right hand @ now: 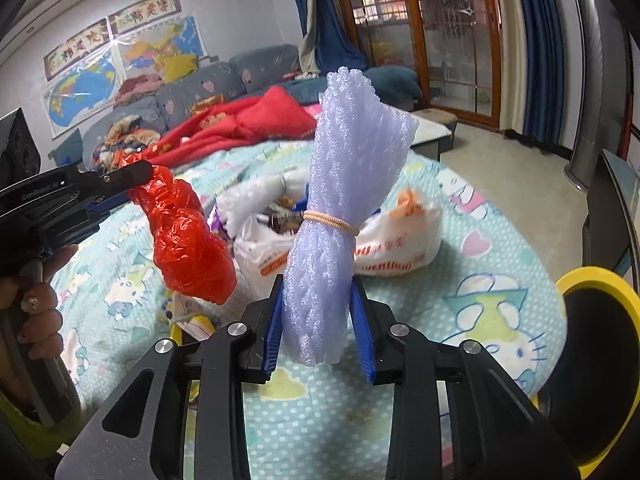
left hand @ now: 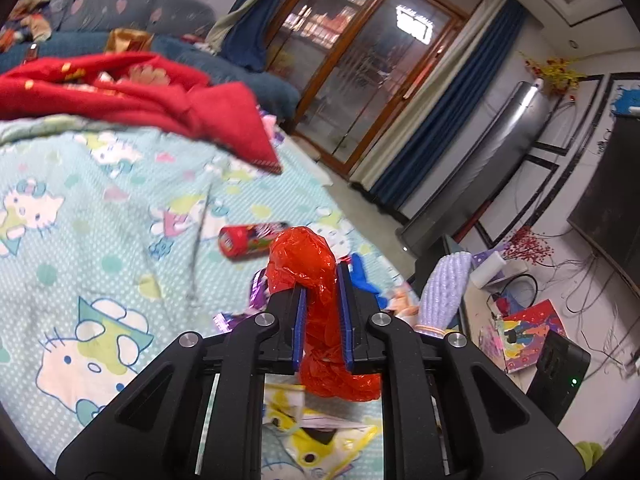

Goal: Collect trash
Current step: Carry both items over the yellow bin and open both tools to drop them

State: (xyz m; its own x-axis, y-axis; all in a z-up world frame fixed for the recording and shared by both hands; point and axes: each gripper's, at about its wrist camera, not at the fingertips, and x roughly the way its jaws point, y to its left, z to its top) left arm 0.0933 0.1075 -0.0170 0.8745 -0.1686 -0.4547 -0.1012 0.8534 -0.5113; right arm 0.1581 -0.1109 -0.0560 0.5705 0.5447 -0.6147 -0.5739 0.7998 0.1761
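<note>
Red plastic, crumpled into one bag (left hand: 316, 280), sits pinched between the blue pads of my left gripper (left hand: 323, 280), its jaws drawn narrow around the film; the bag's bulk bulges above and below the fingers. Seen from the right wrist, that same bag hangs clear of the bed, and my left hand (right hand: 38, 312) is wrapped around the gripper's handle at the frame's left edge.

My right gripper (right hand: 318, 292) is closed on one roll of pale purple foam netting (right hand: 352, 184), held upright and cinched at its waist by one tan elastic band (right hand: 332, 220). The pads press both sides of the roll's lower end.

Both pieces of trash are lifted above the cartoon-cat bedspread (left hand: 100, 216). On the bedspread lie one red snack tube (left hand: 248, 240) on its side, just beyond the red bag in the left view, and one white shopping bag with orange lettering (right hand: 400, 248), stuffed with wrappers, directly behind the foam roll. One red quilt (right hand: 256, 120) is heaped farther back, in front of a grey-blue sofa (right hand: 224, 80). Two maps (right hand: 80, 92) hang on the wall above it. One yellow-rimmed bin (right hand: 600, 280) shows at the right edge of the right view, beside the bed.
</note>
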